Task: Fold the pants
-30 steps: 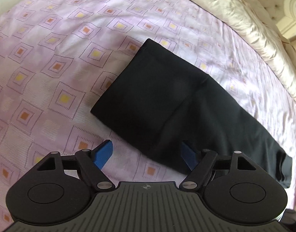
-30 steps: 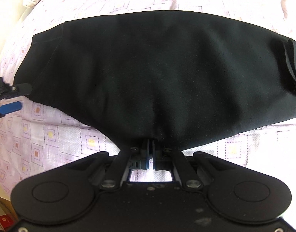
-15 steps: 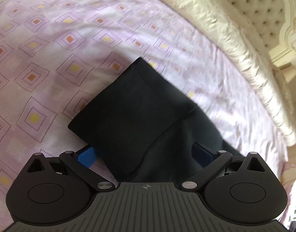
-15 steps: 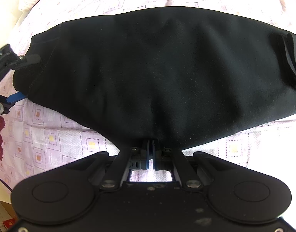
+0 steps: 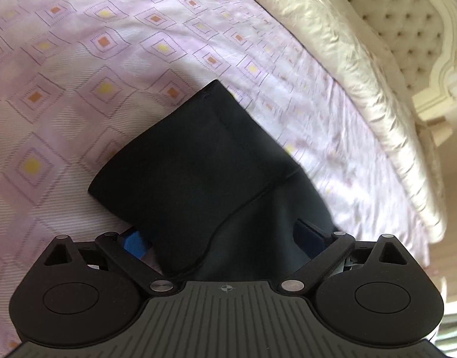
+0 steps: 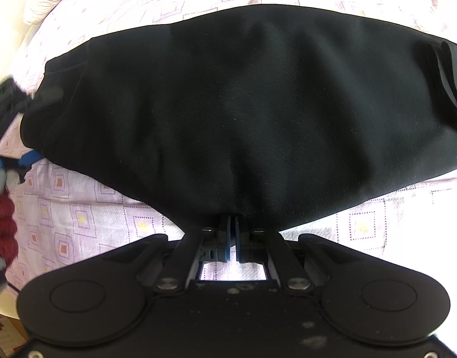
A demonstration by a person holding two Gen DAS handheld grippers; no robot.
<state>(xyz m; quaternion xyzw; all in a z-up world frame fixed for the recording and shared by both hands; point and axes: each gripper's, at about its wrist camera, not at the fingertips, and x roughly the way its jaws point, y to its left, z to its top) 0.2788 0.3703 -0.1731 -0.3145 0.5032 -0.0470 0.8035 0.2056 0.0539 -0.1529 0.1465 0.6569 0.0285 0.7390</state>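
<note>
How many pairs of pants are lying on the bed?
1: black pants spread across the patterned bedsheet, one end between the left gripper fingers, the near edge pinched by the right gripper.

Pants (image 6: 243, 113): plain black, no pattern.
Bedsheet (image 5: 79, 68): pale lilac-pink, printed with nested dotted-line squares in purple, each with a small yellow or orange centre.
Quilt (image 5: 341, 59): cream, plain, faint sheen.
Headboard (image 5: 407, 24): cream-white, button-tufted in a regular dot grid.
Left gripper (image 5: 222, 238): black body, bright blue fingers (image 5: 134, 243).
Right gripper (image 6: 231, 232): black body, blue finger pads.
Sleeve (image 6: 3, 226): dark red.
</note>
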